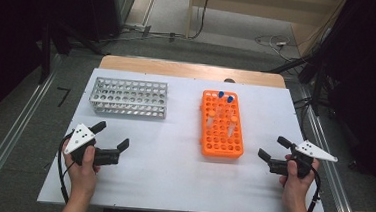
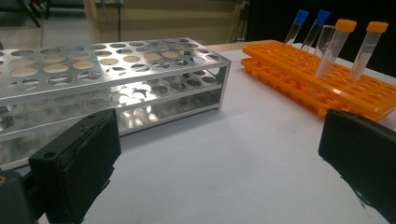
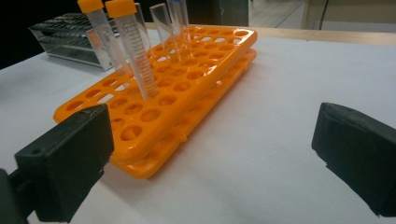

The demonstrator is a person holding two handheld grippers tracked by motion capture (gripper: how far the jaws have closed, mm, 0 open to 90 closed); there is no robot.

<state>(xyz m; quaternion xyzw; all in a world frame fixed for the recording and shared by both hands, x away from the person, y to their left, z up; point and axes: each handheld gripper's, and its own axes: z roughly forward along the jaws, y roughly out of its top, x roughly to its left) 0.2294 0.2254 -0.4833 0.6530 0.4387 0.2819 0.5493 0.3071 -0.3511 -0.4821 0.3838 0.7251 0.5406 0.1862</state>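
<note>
An orange tube rack point(image 1: 220, 136) lies right of centre on the white board point(image 1: 171, 170). It holds two blue-capped tubes point(image 1: 225, 96) at its far end and two orange-capped tubes point(image 2: 340, 44) nearer. An empty silver metal rack point(image 1: 129, 98) stands at the back left. My left gripper point(image 1: 112, 135) rests open near the front left, in front of the metal rack point(image 2: 112, 70), nothing between its jaws. My right gripper point(image 1: 273, 147) is open too, just right of the orange rack point(image 3: 187, 84), with bare board between its jaws. In the right gripper view the orange-capped tubes point(image 3: 135, 51) lean slightly.
The white board lies on a wooden table point(image 1: 193, 69) whose far edge shows. Cables point(image 1: 275, 42) lie on the floor behind, metal rails run along both sides, and dark equipment stands at the back left and right.
</note>
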